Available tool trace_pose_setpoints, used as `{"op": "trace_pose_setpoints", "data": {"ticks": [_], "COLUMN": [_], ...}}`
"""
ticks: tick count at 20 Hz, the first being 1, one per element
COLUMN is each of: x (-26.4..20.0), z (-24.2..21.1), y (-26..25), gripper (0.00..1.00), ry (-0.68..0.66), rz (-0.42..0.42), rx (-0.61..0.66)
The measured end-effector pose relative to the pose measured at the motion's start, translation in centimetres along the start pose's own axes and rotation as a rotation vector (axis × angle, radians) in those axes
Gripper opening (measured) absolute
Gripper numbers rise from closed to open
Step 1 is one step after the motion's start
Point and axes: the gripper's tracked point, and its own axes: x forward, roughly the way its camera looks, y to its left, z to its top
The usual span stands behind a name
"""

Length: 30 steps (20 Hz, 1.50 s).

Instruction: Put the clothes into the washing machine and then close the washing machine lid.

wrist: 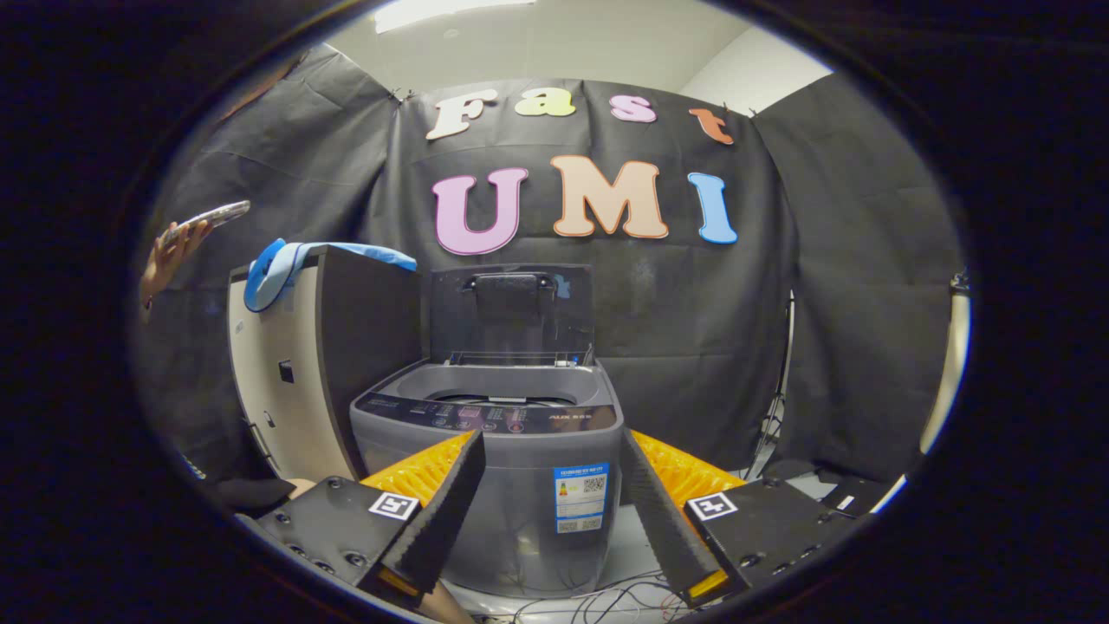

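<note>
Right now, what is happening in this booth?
The hand-held gripper is open and holds nothing, aimed at a grey washing machine just ahead of its fingers. The lid stands raised. A blue cloth lies on top of the cabinet beside the machine. A hand beyond holds a phone.

Black cloth walls; cabinet; ceiling light.
</note>
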Motion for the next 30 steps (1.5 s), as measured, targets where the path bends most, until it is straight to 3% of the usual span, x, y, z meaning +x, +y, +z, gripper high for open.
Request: {"op": "trace_pose_setpoints", "data": {"ticks": [13,18,22,25,30], "x": [0.2,2.4,6.3,9.5,14.1], "z": [0.3,6.4,13.7,20.2,25.3], "y": [-0.4,3.2,9.0,15.6,26.8], "gripper": [0.97,0.96,0.96,0.96,0.96], "ry": [-0.009,-0.110,-0.152,-0.192,-0.126], "rz": [-0.035,-0.011,0.072,0.188,0.362], "rx": [0.002,0.033,0.070,0.106,0.144]}}
